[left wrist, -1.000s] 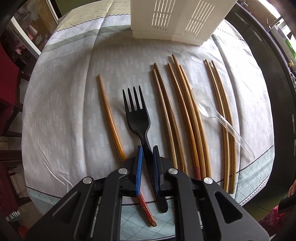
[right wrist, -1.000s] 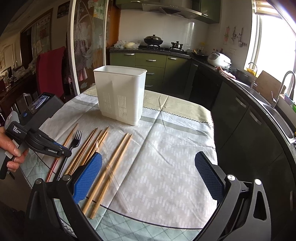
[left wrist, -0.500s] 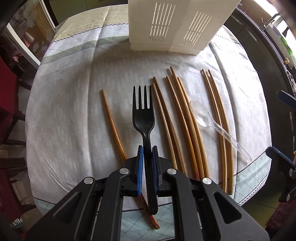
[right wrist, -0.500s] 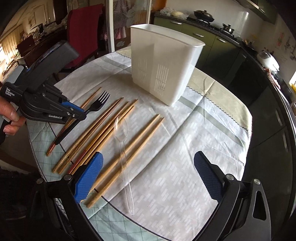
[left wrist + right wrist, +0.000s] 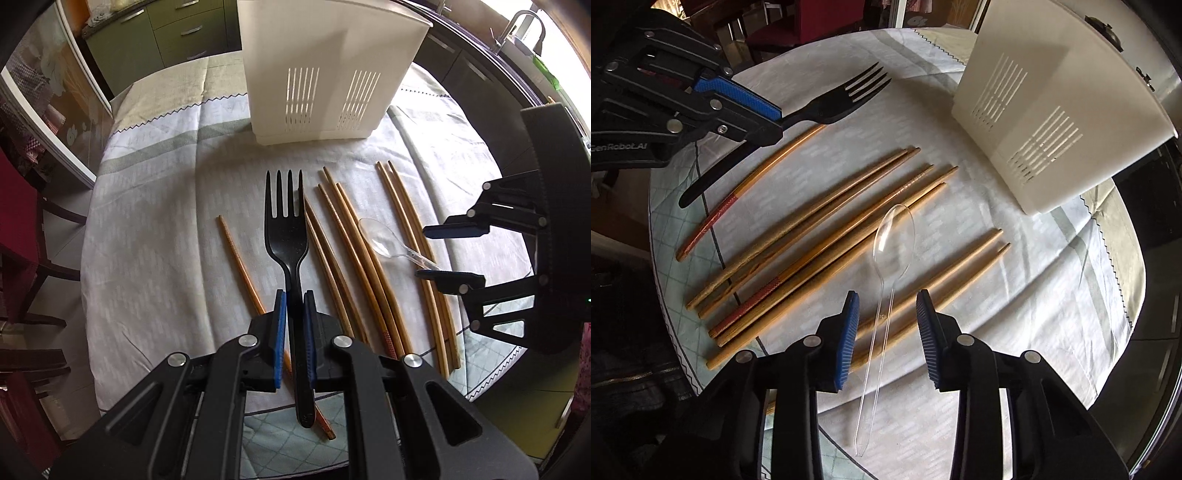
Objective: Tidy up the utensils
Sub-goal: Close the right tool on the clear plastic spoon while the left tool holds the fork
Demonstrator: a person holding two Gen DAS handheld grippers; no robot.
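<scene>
1. Left claw: its blue pads are clamped on the handle of a black plastic fork, which is lifted clear of the cloth, tines pointing toward the far side of the counter.
2. Right claw: half-open, its jaws have just been closing; the handle of a clear plastic spoon runs between the pads (neither pad presses on it yet). The spoon lies on the cloth, its handle across the right-hand pair of chopsticks.
3. Chopsticks: wooden, laid roughly parallel on the cloth. One lies alone at the left, just beside the fork; a group of five lies in the middle; a pair lies at the right under the spoon's handle. Two of them have red ends, at the near edge.
4. White slotted utensil holder: upright at the far side of the counter, beyond the chopstick tips and apart from them.
5. Tablecloth: pale, patterned, covering the round counter.
</scene>
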